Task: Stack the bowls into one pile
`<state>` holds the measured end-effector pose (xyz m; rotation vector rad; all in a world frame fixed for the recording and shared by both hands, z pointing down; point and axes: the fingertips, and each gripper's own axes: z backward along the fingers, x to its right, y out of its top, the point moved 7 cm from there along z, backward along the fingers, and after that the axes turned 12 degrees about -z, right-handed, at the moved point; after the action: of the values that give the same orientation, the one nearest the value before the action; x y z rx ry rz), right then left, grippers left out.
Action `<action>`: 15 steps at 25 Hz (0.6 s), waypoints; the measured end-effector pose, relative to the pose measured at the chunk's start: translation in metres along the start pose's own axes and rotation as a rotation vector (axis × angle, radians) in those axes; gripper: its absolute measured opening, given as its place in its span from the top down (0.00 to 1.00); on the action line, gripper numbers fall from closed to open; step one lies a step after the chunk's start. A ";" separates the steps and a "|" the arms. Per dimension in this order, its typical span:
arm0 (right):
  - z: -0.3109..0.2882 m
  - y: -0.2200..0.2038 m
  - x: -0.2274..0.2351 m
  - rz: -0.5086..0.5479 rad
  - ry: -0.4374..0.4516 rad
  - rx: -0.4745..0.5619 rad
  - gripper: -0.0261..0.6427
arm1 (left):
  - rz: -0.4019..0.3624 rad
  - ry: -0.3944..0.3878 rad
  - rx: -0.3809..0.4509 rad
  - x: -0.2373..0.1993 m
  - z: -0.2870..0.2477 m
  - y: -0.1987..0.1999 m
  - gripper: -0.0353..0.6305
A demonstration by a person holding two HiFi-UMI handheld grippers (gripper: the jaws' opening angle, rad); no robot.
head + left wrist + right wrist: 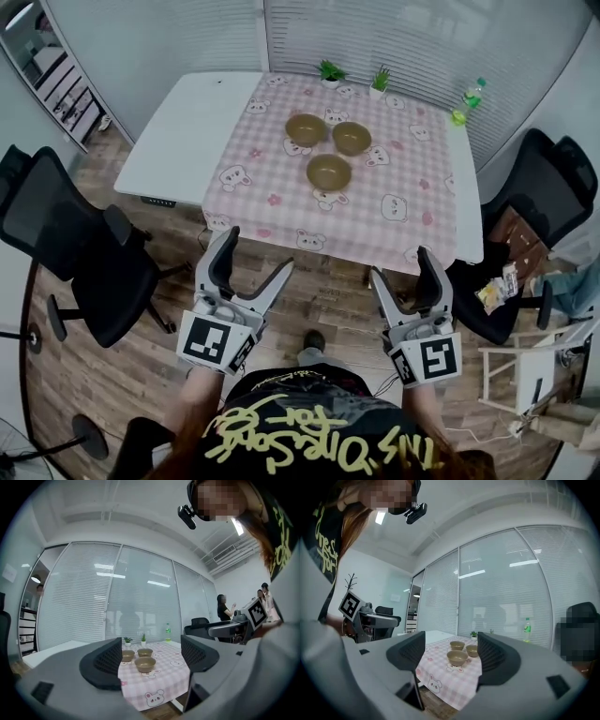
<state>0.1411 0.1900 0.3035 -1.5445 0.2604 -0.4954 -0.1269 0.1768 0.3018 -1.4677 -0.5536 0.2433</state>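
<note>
Three olive-brown bowls stand apart on the pink checked cloth (pixel 281 187): a near bowl (pixel 329 172), a far left bowl (pixel 307 128) and a far right bowl (pixel 352 138). My left gripper (pixel 251 255) and right gripper (pixel 401 264) are both open and empty, held level over the wooden floor short of the table's near edge. In the left gripper view the near bowl (pixel 145 664) shows between the jaws, with the two others (pixel 128 655) (pixel 145 652) behind it. The right gripper view shows the near bowl (pixel 457 657) and the other two (pixel 457 645) (pixel 472 650) likewise.
A white table (pixel 178 141) carries the cloth. Two small potted plants (pixel 331 72) (pixel 380 81) and a green bottle (pixel 469 100) stand at its far edge. Black office chairs sit at the left (pixel 75 244) and right (pixel 534 206). People stand in the background at the right (pixel 224 607).
</note>
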 end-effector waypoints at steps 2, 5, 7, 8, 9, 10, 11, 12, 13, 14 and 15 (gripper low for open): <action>-0.007 0.000 0.010 -0.001 0.017 -0.008 0.47 | 0.002 0.005 -0.007 0.002 -0.010 0.001 0.36; -0.016 0.001 0.019 0.001 0.036 -0.017 0.47 | 0.001 0.017 -0.006 0.002 -0.020 -0.001 0.36; -0.022 0.000 0.023 -0.007 0.040 -0.015 0.47 | 0.009 0.018 -0.014 0.002 -0.024 -0.002 0.36; -0.024 0.000 0.024 -0.009 0.041 -0.014 0.47 | 0.011 0.017 -0.015 0.002 -0.025 -0.002 0.36; -0.026 -0.001 0.025 -0.010 0.044 -0.015 0.47 | 0.010 0.016 -0.013 0.002 -0.026 -0.003 0.36; -0.027 -0.002 0.026 -0.011 0.046 -0.015 0.47 | 0.008 0.014 -0.012 0.002 -0.027 -0.003 0.36; -0.029 -0.003 0.026 -0.012 0.047 -0.014 0.47 | 0.005 0.011 -0.014 0.002 -0.028 -0.004 0.36; -0.030 -0.003 0.026 -0.015 0.049 -0.013 0.47 | 0.005 0.008 -0.020 0.001 -0.028 -0.005 0.36; -0.031 -0.004 0.026 -0.019 0.051 -0.014 0.47 | 0.007 0.005 -0.029 0.001 -0.029 -0.006 0.36; -0.033 -0.004 0.026 -0.021 0.055 -0.014 0.47 | 0.011 0.003 -0.037 0.001 -0.030 -0.006 0.36; -0.035 -0.004 0.027 -0.021 0.059 -0.017 0.47 | 0.014 0.002 -0.042 0.000 -0.031 -0.006 0.36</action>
<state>0.1479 0.1468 0.3101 -1.5515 0.2950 -0.5574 -0.1130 0.1492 0.3077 -1.5131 -0.5500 0.2426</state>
